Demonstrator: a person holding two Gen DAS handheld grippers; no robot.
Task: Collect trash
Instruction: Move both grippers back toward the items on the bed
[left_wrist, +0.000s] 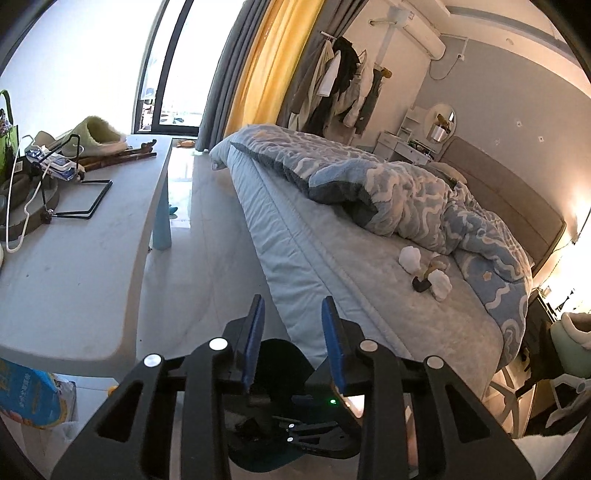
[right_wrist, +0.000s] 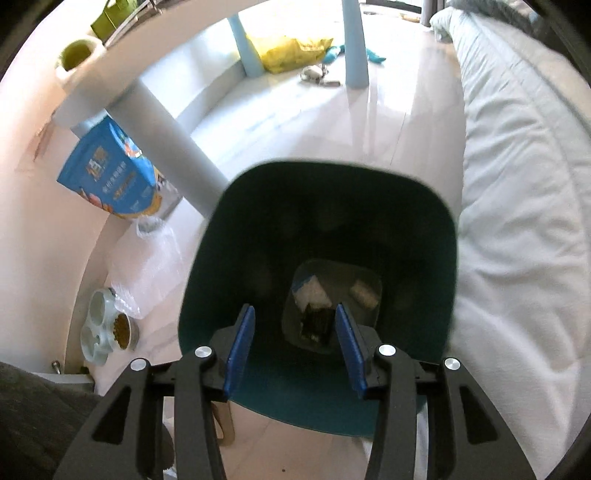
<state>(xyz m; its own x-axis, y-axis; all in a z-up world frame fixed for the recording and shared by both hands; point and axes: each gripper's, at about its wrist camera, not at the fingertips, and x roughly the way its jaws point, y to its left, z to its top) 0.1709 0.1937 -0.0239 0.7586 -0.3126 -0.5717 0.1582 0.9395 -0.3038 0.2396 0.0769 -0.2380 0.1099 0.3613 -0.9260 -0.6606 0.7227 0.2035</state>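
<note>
Right gripper (right_wrist: 294, 347): blue-padded fingers (right_wrist: 240, 347) apart, nothing between them; held above the open mouth of a dark teal waste bin (right_wrist: 258, 229) standing on the floor; at the bin's bottom, a white crumpled scrap (right_wrist: 312, 293), a dark wrapper (right_wrist: 317, 323) and a small pale piece (right_wrist: 364, 291).

Left gripper (left_wrist: 293, 343): fingers apart, empty; pointed across the room, with the same bin (left_wrist: 280, 354) partly visible beneath it.

Bed (left_wrist: 332, 266), right of the bin: pale blue sheet; patterned blue quilt (left_wrist: 424, 199) heaped at the far side; on the sheet near the quilt, two white crumpled wads (left_wrist: 410, 258) (left_wrist: 441, 284) with a dark object (left_wrist: 421, 284) between them.

Grey tabletop (left_wrist: 85, 258), left: black wire stand (left_wrist: 85, 199), green fuzzy slipper (left_wrist: 98, 134), assorted clutter at the far end.

Floor under the table: blue printed bag (right_wrist: 114, 177) leaning against a table leg (right_wrist: 170, 147); clear plastic bag (right_wrist: 147, 266) beside it; pet feeding bowl (right_wrist: 107, 328) holding kibble, near left; yellow bag (right_wrist: 291, 48) far back between the light blue legs.
</note>
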